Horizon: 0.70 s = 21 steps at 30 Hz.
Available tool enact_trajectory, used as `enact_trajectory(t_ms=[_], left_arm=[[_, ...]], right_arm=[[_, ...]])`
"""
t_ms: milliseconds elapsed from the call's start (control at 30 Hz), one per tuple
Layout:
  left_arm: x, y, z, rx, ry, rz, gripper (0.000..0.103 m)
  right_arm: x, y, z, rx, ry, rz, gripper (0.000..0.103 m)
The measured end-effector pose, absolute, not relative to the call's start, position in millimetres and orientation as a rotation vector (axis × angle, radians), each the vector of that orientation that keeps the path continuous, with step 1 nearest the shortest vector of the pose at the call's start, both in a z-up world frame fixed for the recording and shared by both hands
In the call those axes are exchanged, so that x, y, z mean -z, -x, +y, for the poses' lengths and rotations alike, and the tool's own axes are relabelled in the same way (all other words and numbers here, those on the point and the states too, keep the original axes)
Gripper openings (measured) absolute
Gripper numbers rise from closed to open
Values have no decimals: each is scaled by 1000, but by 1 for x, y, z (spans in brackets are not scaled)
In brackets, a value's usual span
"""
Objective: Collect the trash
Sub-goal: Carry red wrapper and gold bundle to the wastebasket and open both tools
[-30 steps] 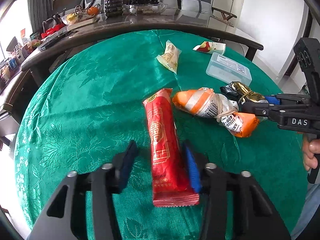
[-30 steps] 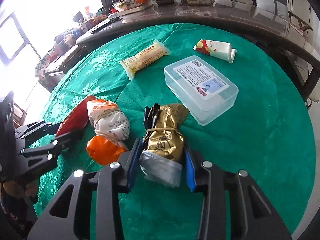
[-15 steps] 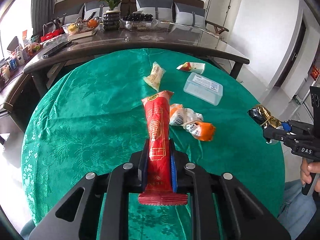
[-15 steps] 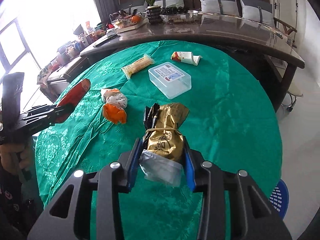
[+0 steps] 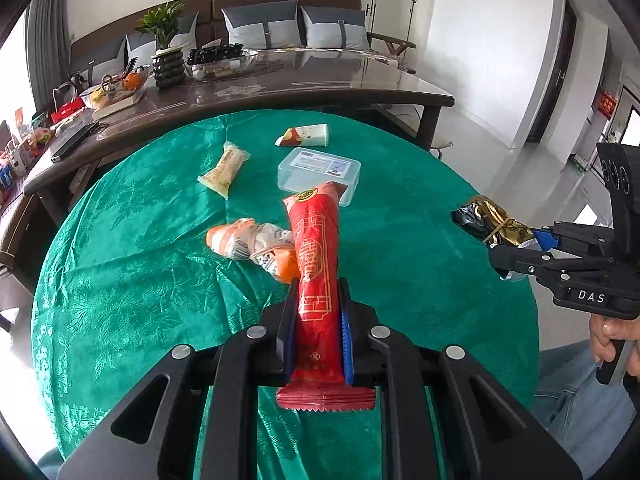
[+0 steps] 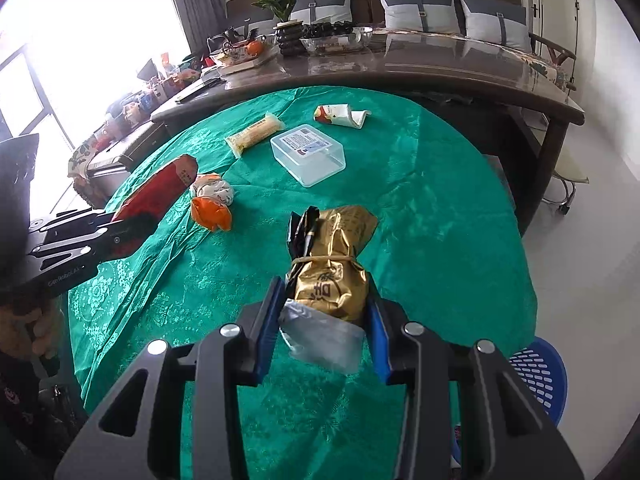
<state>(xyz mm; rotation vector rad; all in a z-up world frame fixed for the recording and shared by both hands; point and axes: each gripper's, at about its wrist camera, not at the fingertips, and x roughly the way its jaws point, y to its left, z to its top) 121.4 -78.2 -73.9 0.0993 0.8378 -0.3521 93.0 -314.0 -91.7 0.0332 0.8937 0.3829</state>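
The left claw [image 5: 317, 312] was clamped on a red wrapper [image 5: 318, 264]; the right claw [image 6: 323, 304] was clamped on a gold packet [image 6: 332, 268], both lifted above the green desk [image 6: 440, 208].

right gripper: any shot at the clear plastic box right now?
Probably not as things stand. The right gripper is shut on the gold wrapper, so its jaws are full. The clear plastic box sits uncovered on the green tablecloth ahead, path unobstructed; it would need to drop the wrapper first.
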Motion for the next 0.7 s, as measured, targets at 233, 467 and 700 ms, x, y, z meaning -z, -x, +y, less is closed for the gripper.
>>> enact_trajectory(t_ms=[233, 467, 700], left_arm=[[69, -119, -107, 377, -147, 825, 16], [69, -120, -137, 425, -170, 833, 16], [72, -111, -203, 564, -207, 857, 16]], right_arm=[[92, -89, -332, -364, -46, 888, 38], [91, -86, -358, -333, -65, 878, 38], [97, -73, -421, -223, -92, 888, 38]])
